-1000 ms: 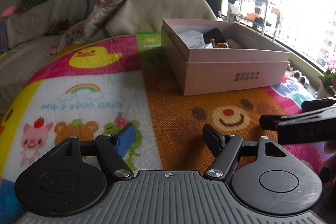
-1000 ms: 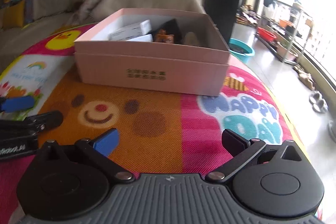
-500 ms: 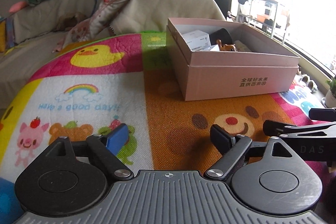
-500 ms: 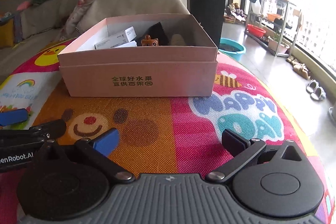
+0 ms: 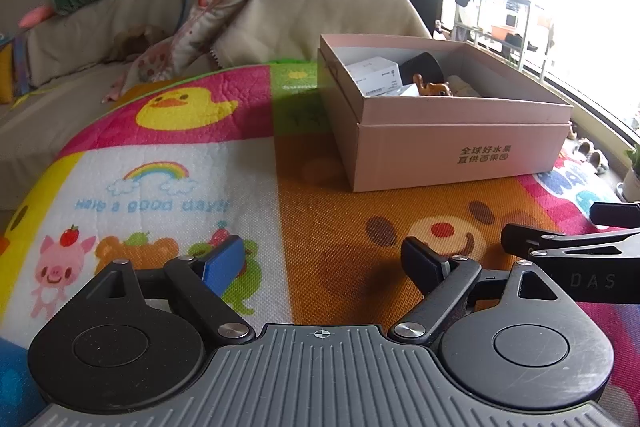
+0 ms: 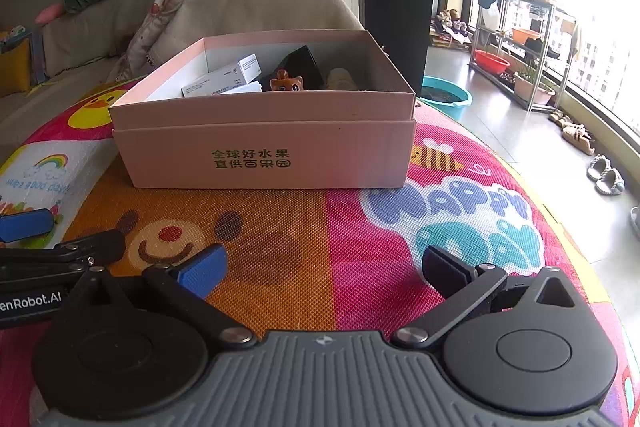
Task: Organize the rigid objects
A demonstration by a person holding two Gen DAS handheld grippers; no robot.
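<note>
Pink cardboard box [image 6: 272, 151] sits at your right gripper's [image 6: 324, 267] twelve o'clock on the play mat [image 6: 360, 227], long axis running three to nine, printed side facing you. Since a second ago it looms nearer and squarer. Both claws, left gripper [image 5: 322, 259] included, gape wide, holding nothing.

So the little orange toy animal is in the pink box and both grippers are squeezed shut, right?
Not quite. The toy animal is in the pink box, but both grippers are open: the left gripper and right gripper hold nothing, as both wrist views show.
</note>
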